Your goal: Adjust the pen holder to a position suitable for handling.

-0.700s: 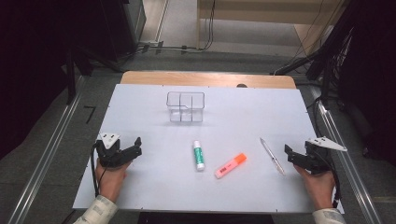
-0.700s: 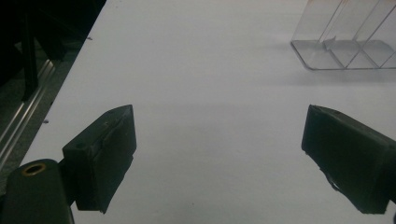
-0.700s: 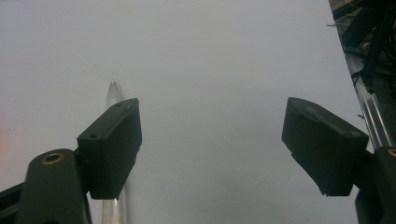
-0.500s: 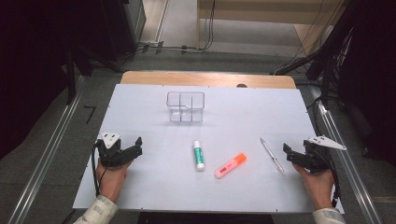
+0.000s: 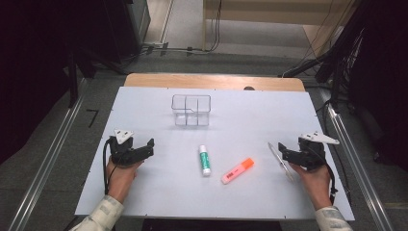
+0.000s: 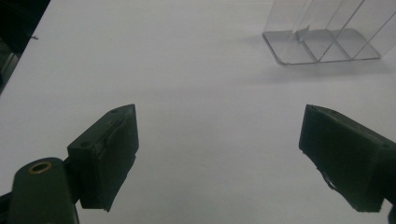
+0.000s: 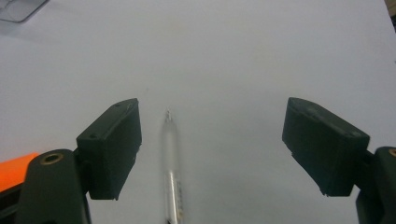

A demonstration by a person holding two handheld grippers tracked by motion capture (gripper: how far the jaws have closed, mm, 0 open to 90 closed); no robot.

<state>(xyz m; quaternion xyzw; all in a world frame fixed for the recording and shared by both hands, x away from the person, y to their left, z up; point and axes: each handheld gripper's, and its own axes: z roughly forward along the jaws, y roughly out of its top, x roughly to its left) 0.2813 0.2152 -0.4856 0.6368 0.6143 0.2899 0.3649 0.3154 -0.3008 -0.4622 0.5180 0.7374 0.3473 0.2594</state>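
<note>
Clear organizer (image 5: 191, 110) at upper centre empty; nothing stowed yet. Pen (image 7: 171, 163) lies on tabletop (image 5: 240, 202) between right gripper (image 7: 229, 149) spread jaws, ungrasped. Left gripper (image 6: 219, 158) jaws spread, empty.

You find no legible text here: the orange highlighter (image 5: 237, 171) carries a label, perhaps printed, too small to read.

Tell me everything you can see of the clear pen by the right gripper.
The pen is slim, with a see-through barrel that looks like plastic and a pointed tip facing away from the person. It lies flat on the white table, between the open jaws of the right gripper, nearer one jaw, apparently untouched.
</note>
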